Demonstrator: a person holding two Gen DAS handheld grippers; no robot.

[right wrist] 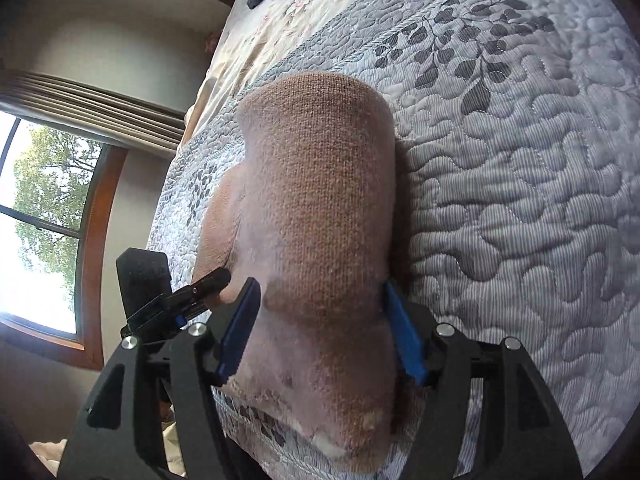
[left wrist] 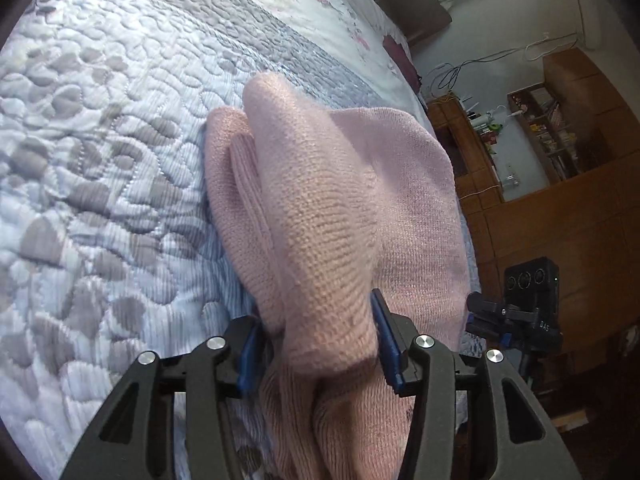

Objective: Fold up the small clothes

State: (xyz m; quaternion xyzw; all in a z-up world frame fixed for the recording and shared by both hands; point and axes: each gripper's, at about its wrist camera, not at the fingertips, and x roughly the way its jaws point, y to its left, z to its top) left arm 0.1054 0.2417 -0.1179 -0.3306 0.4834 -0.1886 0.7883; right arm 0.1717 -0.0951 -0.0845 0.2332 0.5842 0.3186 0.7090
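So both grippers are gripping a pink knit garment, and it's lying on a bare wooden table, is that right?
Not quite. The surface is a quilted bedspread, not a wooden table; both wrist views show it. The rest holds: the left gripper and the right gripper each have the pink knit garment between their fingers.

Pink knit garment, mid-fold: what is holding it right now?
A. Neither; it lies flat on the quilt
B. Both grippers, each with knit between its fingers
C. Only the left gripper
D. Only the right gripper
B: the left gripper and the right gripper each have the pink knit garment bunched between their blue fingers, lifted over the quilt.
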